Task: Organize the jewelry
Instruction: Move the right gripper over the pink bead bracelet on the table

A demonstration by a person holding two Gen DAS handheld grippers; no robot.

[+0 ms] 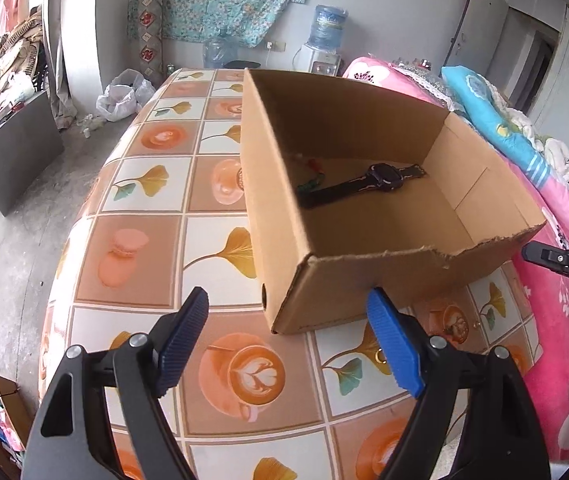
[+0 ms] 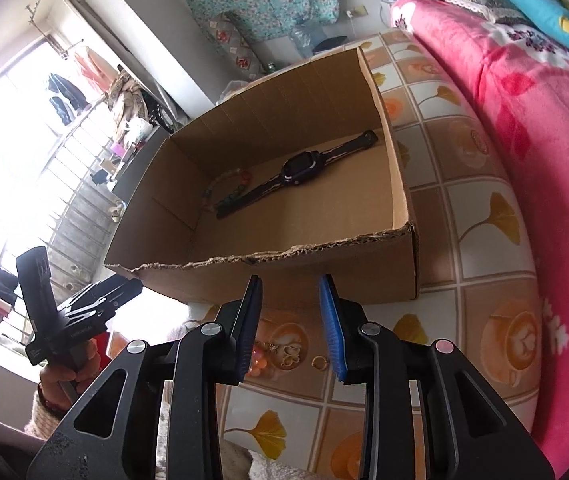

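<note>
An open cardboard box [image 1: 268, 200] stands on the table with the tile-pattern cloth [image 1: 144, 240]. In it lie a black watch [image 1: 380, 178] and a bead bracelet [image 1: 311, 172]. My left gripper [image 1: 288, 296] stands wide open and empty just before the box's near corner. In the right wrist view the box [image 2: 204, 280], watch [image 2: 304, 168] and bracelet [image 2: 228, 186] show again. My right gripper [image 2: 291, 280] is partly open with nothing between its pads. Under it on the cloth lie orange beads [image 2: 258, 360], a gold heart earring [image 2: 286, 354] and a small gold ring [image 2: 319, 362].
A bed with a pink flowered blanket [image 2: 544, 120] runs along the table's right side, a blue pillow [image 1: 484, 108] on it. The floor [image 1: 12, 260] drops away left of the table. A hand [image 2: 56, 384] holds the left gripper's handle at the lower left.
</note>
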